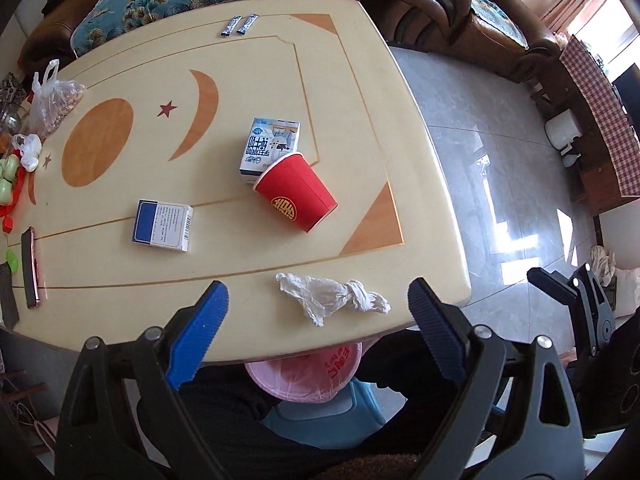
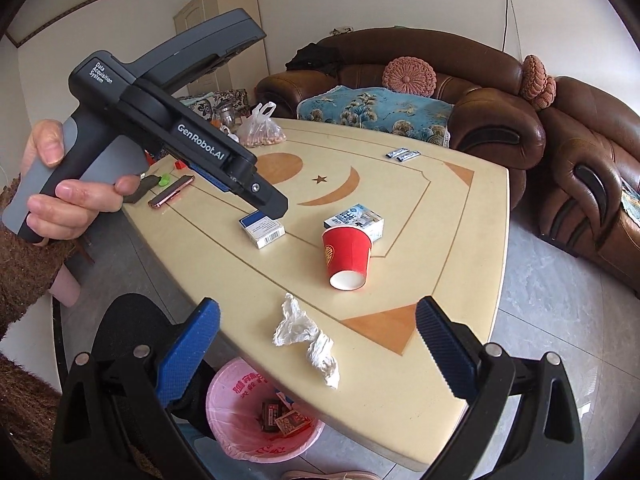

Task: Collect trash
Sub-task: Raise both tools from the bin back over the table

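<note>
A crumpled white tissue (image 1: pixel 334 296) (image 2: pixel 308 338) lies near the front edge of the cream table (image 1: pixel 132 268) (image 2: pixel 432 392). A red paper cup (image 1: pixel 296 194) (image 2: pixel 347 256) lies tipped against a white and blue carton (image 1: pixel 270 146) (image 2: pixel 358 216). A blue and white box (image 1: pixel 162 225) (image 2: pixel 262 230) lies flat to their left. My left gripper (image 1: pixel 318 308) hangs open high above the table edge, empty. My right gripper (image 2: pixel 318 330) is open too, nothing between its fingers. Below the edge, a bin with a pink bag (image 1: pixel 308 376) (image 2: pixel 248 412) holds some wrappers.
Two small sachets (image 1: pixel 239 25) (image 2: pixel 403 155) lie at the far side. A bag of nuts (image 1: pixel 54 100) (image 2: pixel 260 130), a phone (image 1: pixel 31 268) (image 2: pixel 172 192) and small clutter fill the left end. Brown sofas (image 2: pixel 500 128) ring the table; tiled floor (image 1: pixel 500 184) lies to the right.
</note>
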`<state>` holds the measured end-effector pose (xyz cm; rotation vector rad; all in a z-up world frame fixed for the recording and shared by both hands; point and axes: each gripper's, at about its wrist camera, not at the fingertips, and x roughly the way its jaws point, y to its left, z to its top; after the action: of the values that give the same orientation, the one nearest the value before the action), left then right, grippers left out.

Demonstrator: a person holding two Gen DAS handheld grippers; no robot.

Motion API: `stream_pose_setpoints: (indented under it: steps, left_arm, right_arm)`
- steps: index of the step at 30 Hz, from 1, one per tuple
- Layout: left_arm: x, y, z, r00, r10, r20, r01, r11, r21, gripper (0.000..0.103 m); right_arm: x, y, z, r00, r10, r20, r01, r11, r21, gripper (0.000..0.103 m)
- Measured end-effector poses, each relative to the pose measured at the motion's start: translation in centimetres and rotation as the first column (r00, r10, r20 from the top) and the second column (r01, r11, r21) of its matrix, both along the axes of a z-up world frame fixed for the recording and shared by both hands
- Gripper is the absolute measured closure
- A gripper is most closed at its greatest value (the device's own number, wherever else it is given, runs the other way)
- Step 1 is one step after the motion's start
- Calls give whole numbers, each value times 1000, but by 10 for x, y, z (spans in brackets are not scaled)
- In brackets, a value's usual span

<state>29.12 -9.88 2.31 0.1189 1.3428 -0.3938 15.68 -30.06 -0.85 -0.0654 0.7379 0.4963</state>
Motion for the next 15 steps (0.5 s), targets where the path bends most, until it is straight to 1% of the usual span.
stream_pose_setpoints:
  steps: [3,6,9,15]
  left_arm:
    - [8,-7,-5,1000,6,-5,-6,1000,6,14]
    - [17,-10,-15,999,35,-21,-36,999,-12,14]
    - [25,-14,-25,998,53,-24,-53,999,-11,14]
    - [45,-18,-55,990,102,-94,-105,994,-28,14]
  right_arm:
    - [8,0,-8,1000,19,-18,-19,1000,2,7]
    - [16,3,-20,998,43,-48,-42,999,10,7]
    - [23,8,-33,995,64,-76,-64,998,7,7]
    - [32,16,-57,988,108,-115,-109,994,-3,7]
